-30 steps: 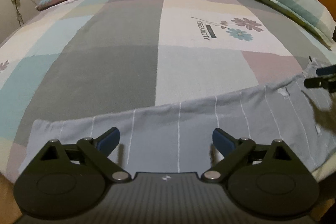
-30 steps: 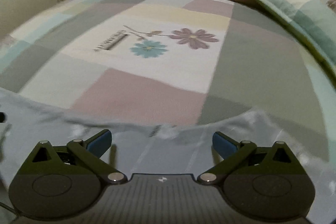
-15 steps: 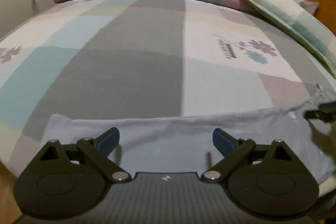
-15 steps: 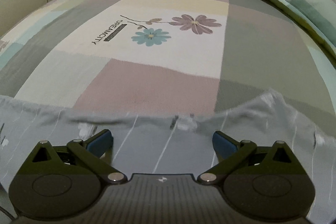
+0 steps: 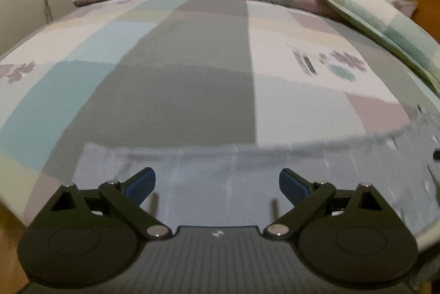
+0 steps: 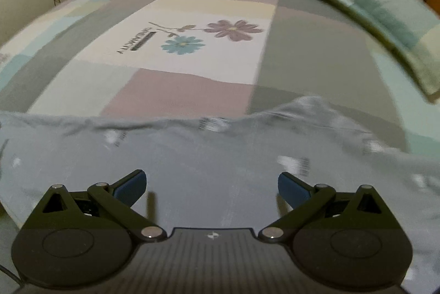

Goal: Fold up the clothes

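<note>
Both grippers, left (image 5: 217, 179) and right (image 6: 211, 184), fingers spread, empty, above garment (image 5: 220, 170) flat at bed (image 5: 176, 90) edge. Risk: grabbing one layer only, dragging cloth off.

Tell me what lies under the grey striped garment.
The grey garment lies spread on the patchwork bedsheet, which shows beyond its far edge. Whatever is directly beneath the cloth is covered. Both grippers, left and right, hover open above it.

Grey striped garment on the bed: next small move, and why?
Probably lower both and pinch its near part: the left gripper and right gripper hang open above the grey striped garment, which lies spread on the patchwork bed sheet, ungrasped.
</note>
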### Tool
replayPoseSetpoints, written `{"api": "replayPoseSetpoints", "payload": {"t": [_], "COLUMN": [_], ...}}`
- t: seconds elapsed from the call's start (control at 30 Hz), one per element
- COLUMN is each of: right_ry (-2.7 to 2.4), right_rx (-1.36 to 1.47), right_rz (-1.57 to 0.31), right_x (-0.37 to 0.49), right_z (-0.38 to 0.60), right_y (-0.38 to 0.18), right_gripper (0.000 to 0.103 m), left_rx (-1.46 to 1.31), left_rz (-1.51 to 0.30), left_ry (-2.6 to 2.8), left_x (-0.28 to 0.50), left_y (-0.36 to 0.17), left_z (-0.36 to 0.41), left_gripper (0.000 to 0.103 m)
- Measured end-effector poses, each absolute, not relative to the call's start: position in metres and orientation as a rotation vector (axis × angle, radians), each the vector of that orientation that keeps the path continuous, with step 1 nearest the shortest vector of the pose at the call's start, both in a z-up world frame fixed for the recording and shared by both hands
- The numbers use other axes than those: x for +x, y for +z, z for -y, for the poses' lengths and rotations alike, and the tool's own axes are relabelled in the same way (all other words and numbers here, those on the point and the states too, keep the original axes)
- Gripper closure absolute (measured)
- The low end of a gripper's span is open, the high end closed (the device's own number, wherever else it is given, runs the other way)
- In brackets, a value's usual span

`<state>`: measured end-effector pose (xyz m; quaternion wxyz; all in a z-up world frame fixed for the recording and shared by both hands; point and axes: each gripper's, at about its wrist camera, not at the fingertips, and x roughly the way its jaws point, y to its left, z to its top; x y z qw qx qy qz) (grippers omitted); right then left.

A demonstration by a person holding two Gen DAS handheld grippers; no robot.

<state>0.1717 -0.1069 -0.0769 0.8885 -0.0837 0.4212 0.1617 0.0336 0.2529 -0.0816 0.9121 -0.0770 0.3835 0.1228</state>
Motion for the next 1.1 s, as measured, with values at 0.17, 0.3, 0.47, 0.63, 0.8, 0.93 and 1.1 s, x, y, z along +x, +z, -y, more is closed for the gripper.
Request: {"api": "replayPoseSetpoints", "payload": {"t": [0.17,0.3,0.47,0.63,0.8,0.93,1.1], "right_ry": [0.25,0.273,0.239,0.2,0.172,0.045,0.091], "right_rx": [-0.176,-0.077,-0.081,0.008,0.051,0.027,0.138], "right_rz": [-0.905,-0.949,-0.861,-0.807,-0.849,-0.853,-0.847], "right_x": [0.156,0.145,0.166,0.223,0.263,0.275,0.242], "right_z": [0.152,0.184,0.199,0.222,0.25,0.279,0.293], "right_y": [-0.09,-0.093,-0.077,-0.077,-0.101,-0.096,-0.07], "right_gripper": [0.0,0.0,0.0,0.0,0.0,0.0,0.0], "left_rx": [-0.128,-0.127,-0.068,-0.048,-0.095,-0.128,-0.051], "left_rz": [-0.861,-0.876,-0.855,-0.869,-0.904,-0.901,-0.905], "left_ry": [0.279,0.319,0.3,0.254,0.254,0.267,0.251], "left_x": [0.029,0.026,0.029,0.044,0.049,0.045,0.049], "left_y": [-0.1,-0.094,-0.079,-0.085,-0.1,-0.101,-0.092], "left_z": [-0.242,-0.238,-0.225,-0.209,-0.216,-0.224,-0.207], "left_gripper": [0.006,0.007,0.007,0.006,0.006,0.006,0.006]}}
